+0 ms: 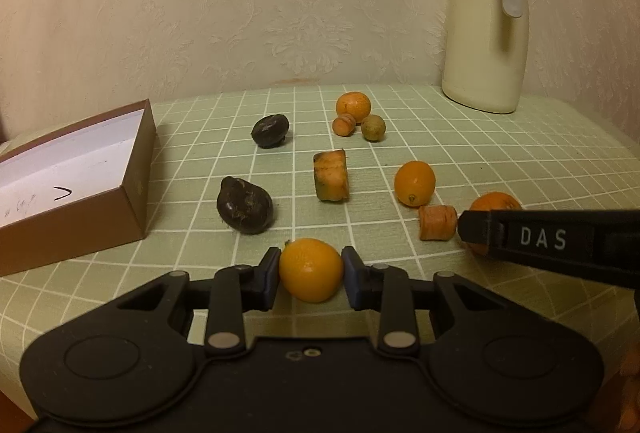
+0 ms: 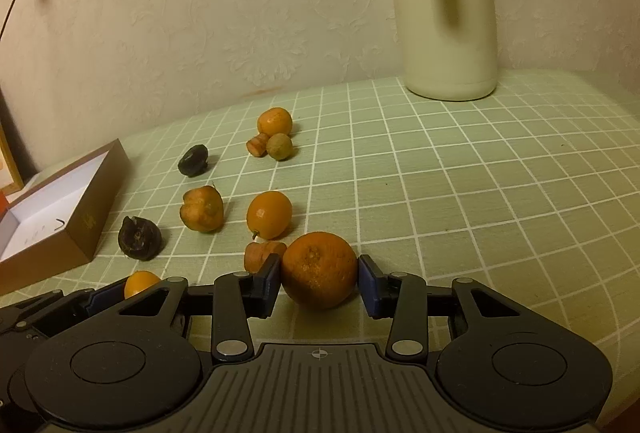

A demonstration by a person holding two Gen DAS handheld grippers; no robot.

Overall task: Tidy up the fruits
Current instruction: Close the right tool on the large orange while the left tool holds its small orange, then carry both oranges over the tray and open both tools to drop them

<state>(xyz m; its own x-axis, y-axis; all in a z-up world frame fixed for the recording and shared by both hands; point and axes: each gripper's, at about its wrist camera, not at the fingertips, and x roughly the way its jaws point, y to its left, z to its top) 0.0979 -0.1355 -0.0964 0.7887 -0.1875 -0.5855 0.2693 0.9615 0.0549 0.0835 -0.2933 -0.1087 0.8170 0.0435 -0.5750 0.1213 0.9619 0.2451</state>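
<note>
Orange kumquat [image 1: 311,270] between left tongs [image 1: 311,275] (touching)

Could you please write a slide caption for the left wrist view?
Left gripper clamps a kumquat above the checked tablecloth, open brown box at left, scattered fruit beyond.

From the left wrist I see my left gripper [image 1: 311,270] closed on a small orange fruit [image 1: 311,269], a pad touching each side. The right gripper's finger [image 1: 548,239] enters from the right edge, across a larger orange fruit [image 1: 494,202] – its grip is not visible here. On the green checked tablecloth [image 1: 420,137]: two dark fruits [image 1: 245,210] [image 1: 270,130], a carrot chunk [image 1: 331,175], a smaller carrot piece [image 1: 437,222], another orange fruit [image 1: 414,183]. At left – an open brown box [image 1: 100,177]. A cream jug [image 1: 485,29] stands by the wall.
</note>
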